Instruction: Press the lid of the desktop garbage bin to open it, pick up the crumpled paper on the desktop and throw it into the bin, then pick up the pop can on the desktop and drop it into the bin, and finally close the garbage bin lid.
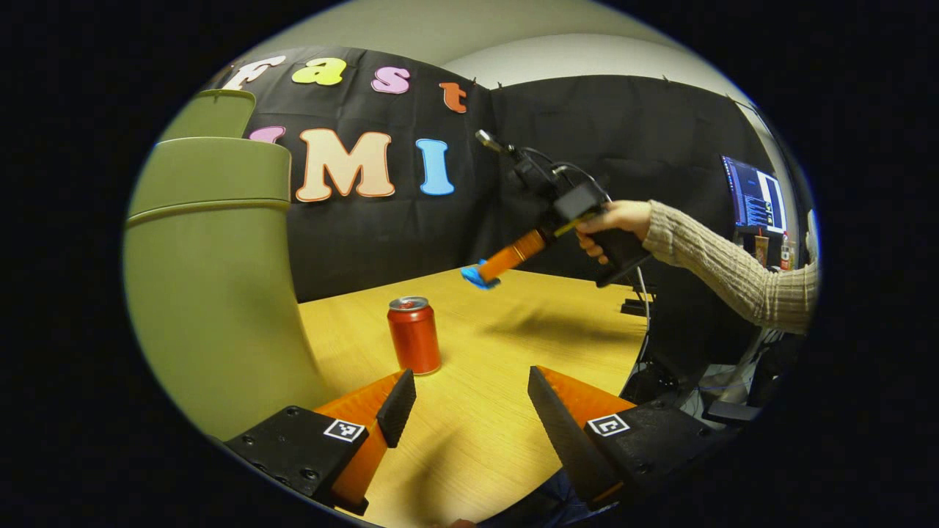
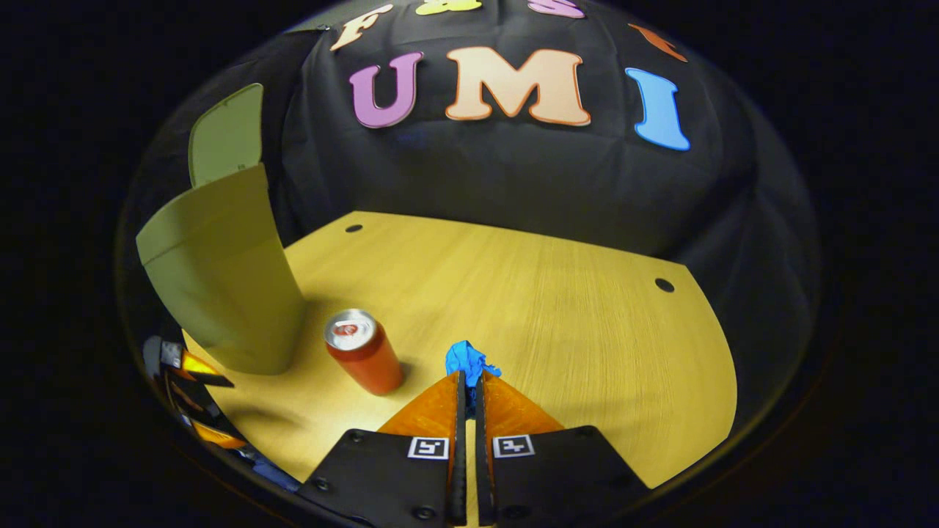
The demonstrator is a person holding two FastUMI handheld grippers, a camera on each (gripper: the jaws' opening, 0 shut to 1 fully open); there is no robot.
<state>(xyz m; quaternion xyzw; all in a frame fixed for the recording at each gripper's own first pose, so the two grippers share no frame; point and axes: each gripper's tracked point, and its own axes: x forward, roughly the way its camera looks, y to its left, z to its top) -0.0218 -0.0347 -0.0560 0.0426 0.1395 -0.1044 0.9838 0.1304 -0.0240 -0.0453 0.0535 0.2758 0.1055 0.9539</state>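
The olive-green bin [image 1: 213, 293] stands at the left of the wooden table, its lid [image 2: 227, 132] raised upright behind it. A red pop can [image 1: 414, 334] stands upright beside the bin [image 2: 220, 286], just ahead of my left gripper [image 1: 469, 400], whose fingers are spread open and hold nothing. My right gripper [image 2: 469, 381] is shut on the crumpled blue paper [image 2: 468, 361], held above the table to the right of the can [image 2: 363, 352]. In the left gripper view, a hand holds that right gripper [image 1: 488, 275] in the air with the blue paper [image 1: 475, 277] at its tips.
The wooden table [image 2: 557, 308] has two small dark holes near its far edge. A person's ribbed sleeve [image 1: 733, 268] reaches in from the right. A lit monitor [image 1: 755, 194] stands at the far right beyond the table.
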